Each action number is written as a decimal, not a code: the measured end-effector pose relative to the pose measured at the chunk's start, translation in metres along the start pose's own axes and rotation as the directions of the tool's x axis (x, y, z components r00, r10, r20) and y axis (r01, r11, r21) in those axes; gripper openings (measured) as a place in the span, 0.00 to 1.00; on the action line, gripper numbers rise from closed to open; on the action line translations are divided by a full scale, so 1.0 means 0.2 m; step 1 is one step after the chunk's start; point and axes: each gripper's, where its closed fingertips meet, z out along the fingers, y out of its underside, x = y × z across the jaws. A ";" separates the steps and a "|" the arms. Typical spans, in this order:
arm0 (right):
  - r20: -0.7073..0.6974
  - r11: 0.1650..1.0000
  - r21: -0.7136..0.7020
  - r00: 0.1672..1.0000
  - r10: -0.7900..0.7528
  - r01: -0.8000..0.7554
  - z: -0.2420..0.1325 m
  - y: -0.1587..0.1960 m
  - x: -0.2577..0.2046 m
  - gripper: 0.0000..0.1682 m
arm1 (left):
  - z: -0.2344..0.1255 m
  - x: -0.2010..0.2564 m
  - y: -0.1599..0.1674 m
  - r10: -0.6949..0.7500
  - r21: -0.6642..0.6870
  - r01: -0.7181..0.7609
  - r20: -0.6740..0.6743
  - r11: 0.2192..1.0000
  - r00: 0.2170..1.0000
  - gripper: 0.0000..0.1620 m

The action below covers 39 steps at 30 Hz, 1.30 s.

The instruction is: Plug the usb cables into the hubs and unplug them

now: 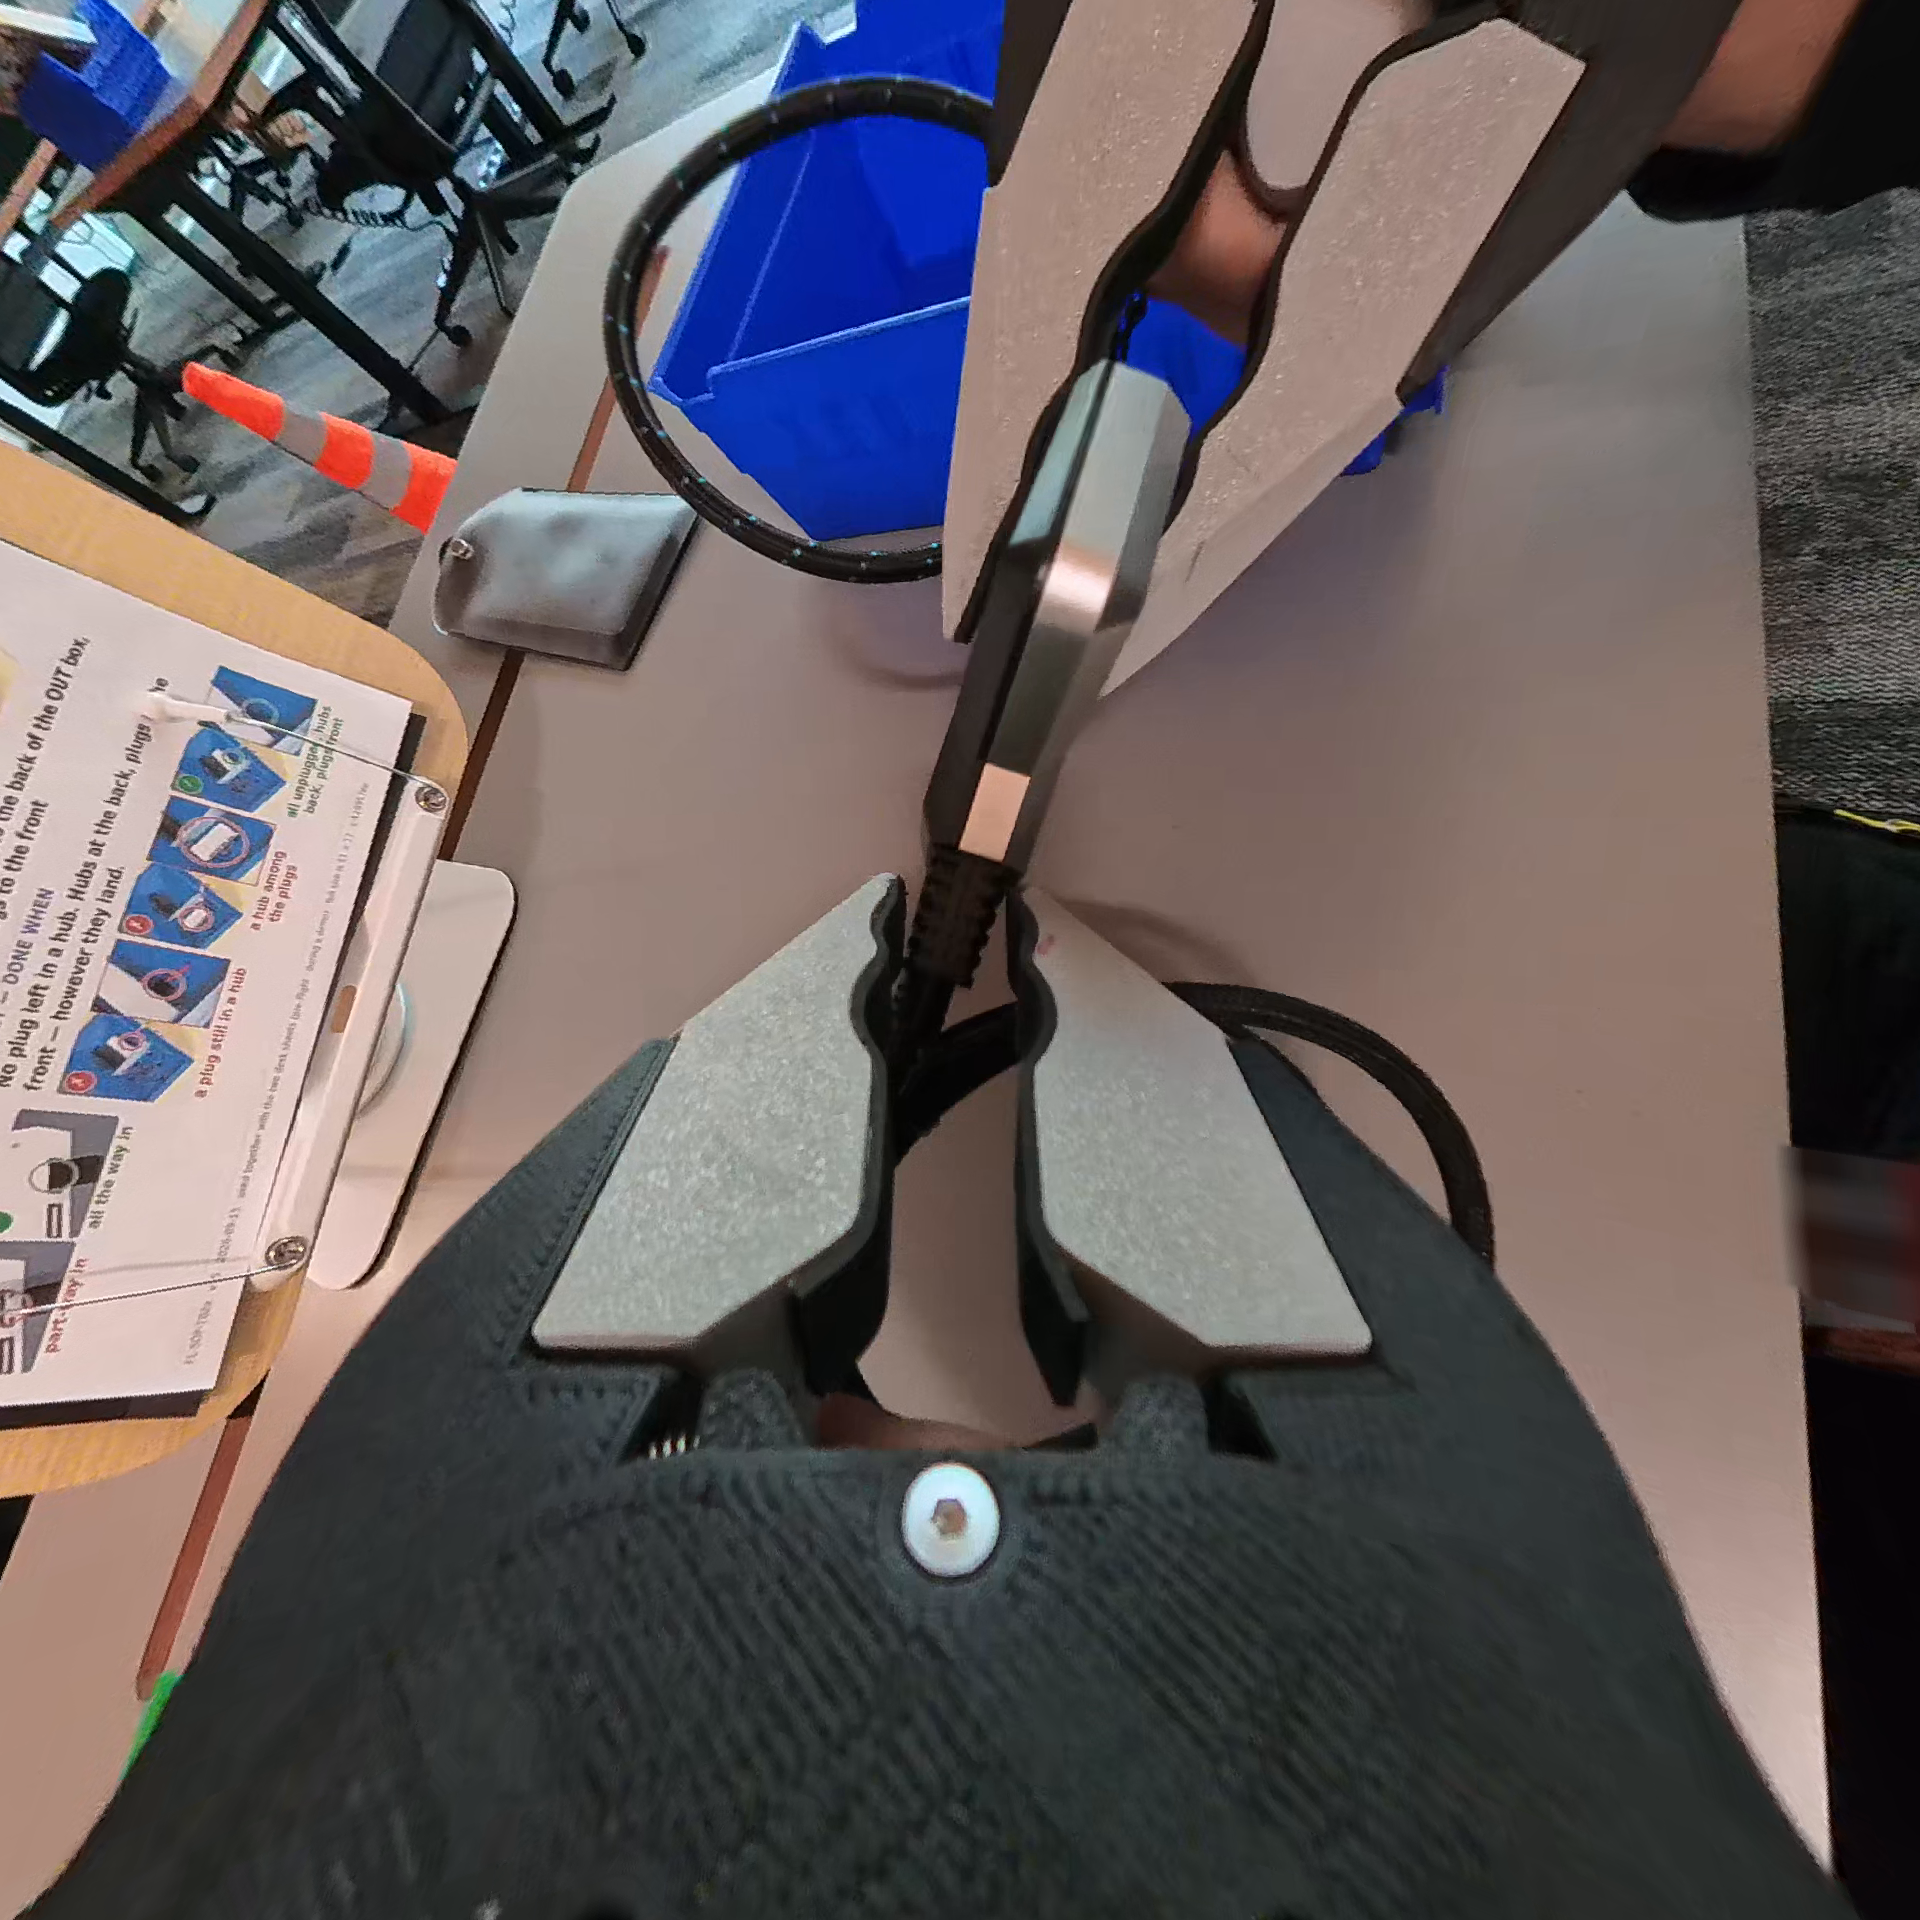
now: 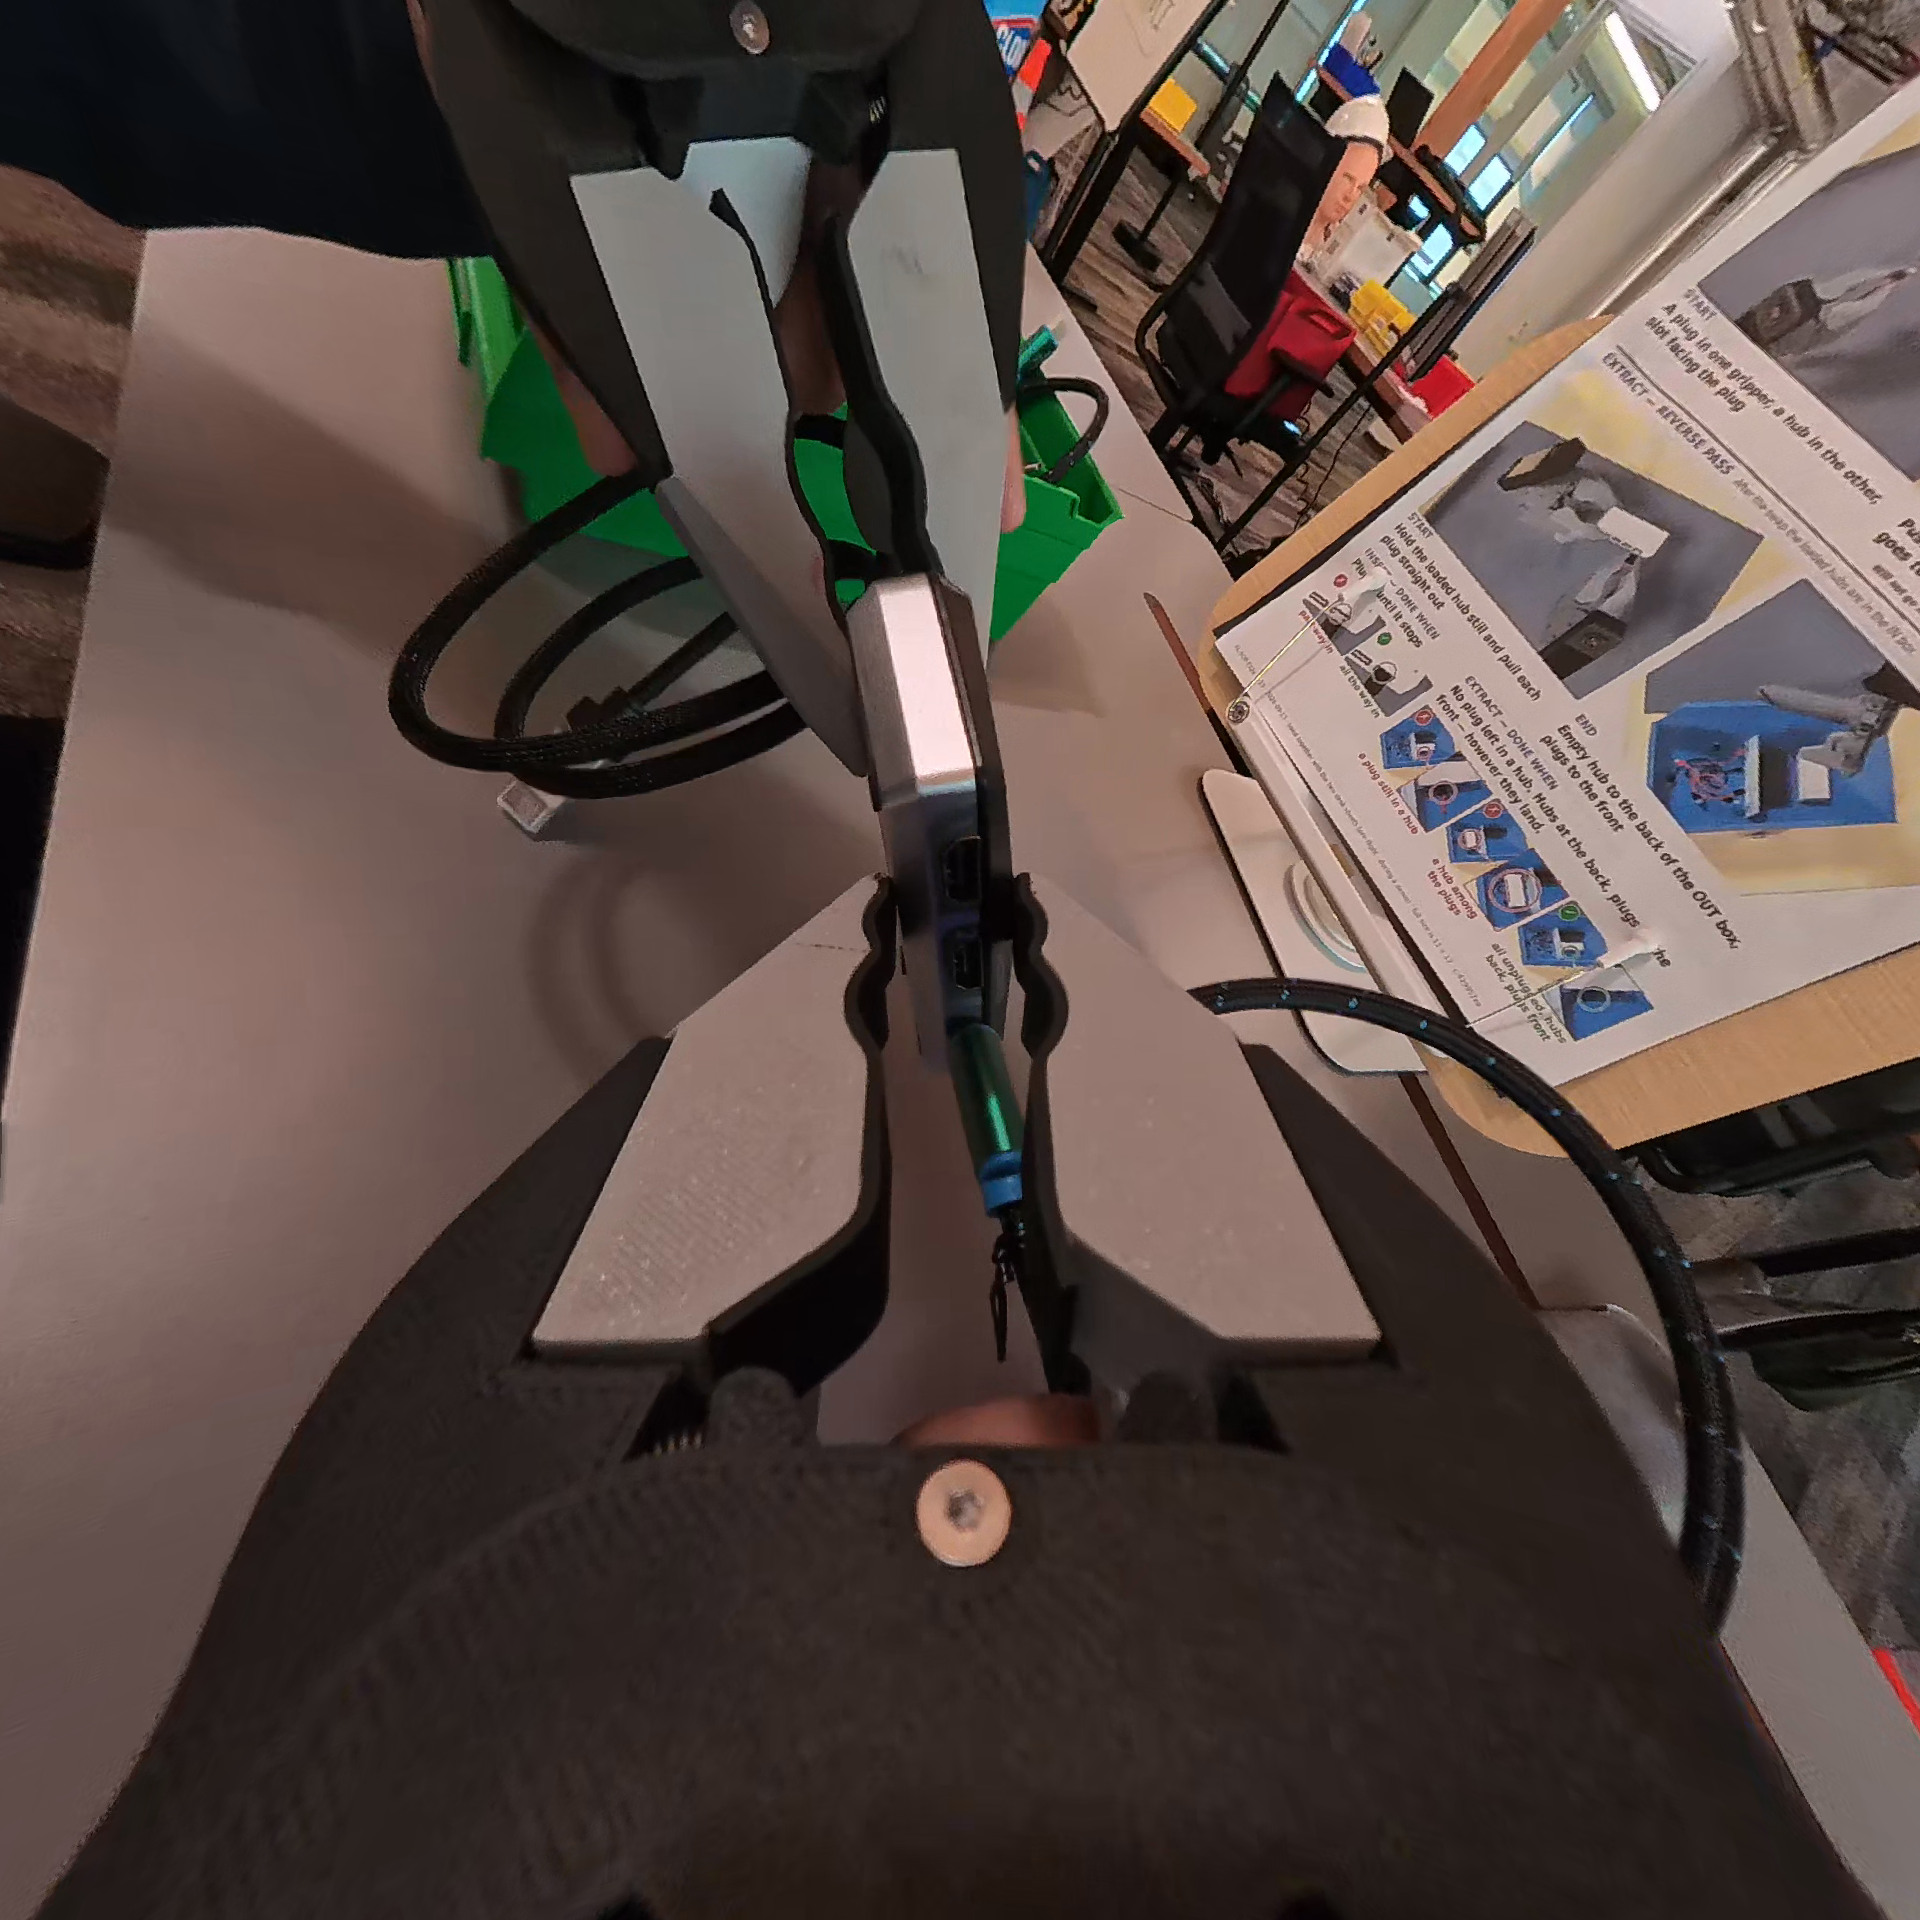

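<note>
L gripper point(image 1: 961, 899) is pinched narrow on the cable boot point(image 1: 951, 945) at the hub's point(image 1: 1070, 613) tail. R gripper point(image 2: 951, 904) clamps the port end, green plug point(image 2: 982, 1101) seated btw its fingers. Hub's held above the table point(image 1: 1403, 831), both grips in line w/ it.

Grey metal hub point(image 2: 928, 727) held above the table, green plug point(image 2: 987, 1117) seated in its end, black braided cord point(image 1: 951, 925) clamped at the other.
</note>
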 end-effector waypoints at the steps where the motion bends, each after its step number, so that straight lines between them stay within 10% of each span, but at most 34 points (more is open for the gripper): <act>1: 0.003 1.000 -0.008 1.000 -0.007 0.007 0.00 0.00 -0.01 0.11 | 0.00 0.01 0.00 0.005 -0.007 -0.005 -0.010 1.000 1.000 0.10; 3: 0.004 1.000 -0.016 1.000 -0.024 0.024 -0.01 0.00 -0.02 0.11 | 0.00 0.03 0.00 0.014 -0.006 -0.015 -0.031 1.000 0.999 0.10; 5: -0.012 0.997 -0.046 0.998 -0.055 0.055 -0.02 0.02 -0.02 0.11 | -0.05 0.03 -0.02 0.004 0.023 -0.003 -0.023 1.000 1.000 0.41; 14: 0.013 0.997 -0.018 0.997 -0.072 0.072 -0.02 -0.03 -0.09 0.11 | 0.06 0.09 -0.02 0.164 -0.074 -0.162 0.016 0.984 0.986 0.38; 17: 0.062 0.995 -0.057 0.995 -0.083 0.087 0.01 -0.03 -0.14 0.11 | 0.09 0.16 -0.06 0.271 -0.071 -0.272 -0.018 0.960 0.962 0.11; 31: -0.186 0.886 -0.273 0.883 -0.431 0.375 -0.09 0.04 -0.03 0.09 | 0.03 0.12 -0.06 0.223 0.064 -0.226 0.046 0.972 0.974 0.12; 39: -0.045 0.940 -0.149 0.948 -0.315 0.306 -0.08 0.01 -0.15 0.05 | 0.04 0.17 -0.02 0.320 0.035 -0.321 0.035 0.946 0.947 0.12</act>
